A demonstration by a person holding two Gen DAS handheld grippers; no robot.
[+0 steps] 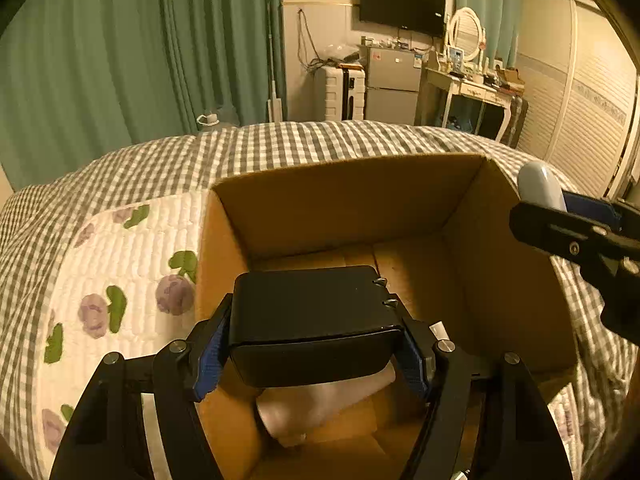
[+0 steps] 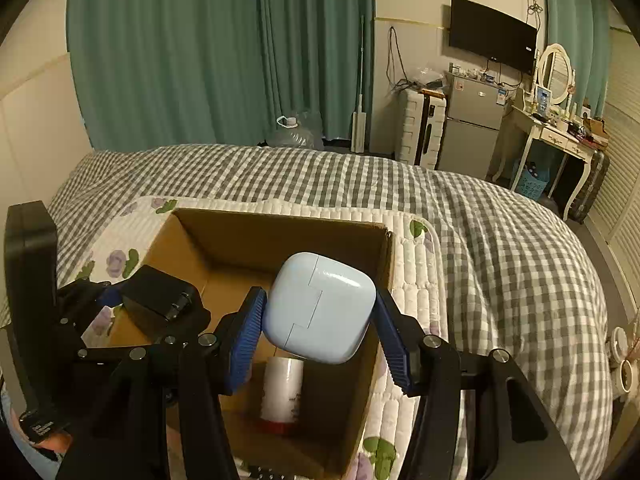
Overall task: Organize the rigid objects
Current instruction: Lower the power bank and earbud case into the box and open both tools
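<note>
An open cardboard box (image 1: 344, 196) (image 2: 224, 240) sits on a quilted floral mat on the bed. My left gripper (image 1: 316, 344) is shut on a black rectangular case (image 1: 312, 320) and holds it over the box's near left part; it also shows in the right wrist view (image 2: 160, 300). My right gripper (image 2: 320, 320) is shut on a pale blue rounded earbud case (image 2: 320, 306), held above the box's right side; it shows in the left wrist view (image 1: 540, 186). A white bottle with a red cap (image 2: 282, 392) lies inside the box, under the blue case.
The floral mat (image 1: 120, 280) lies on a grey checked bedspread (image 2: 500, 240). Green curtains (image 2: 180, 60), a white suitcase (image 2: 420, 128), a small fridge (image 2: 472, 132) and a dressing table (image 2: 556, 136) stand beyond the bed.
</note>
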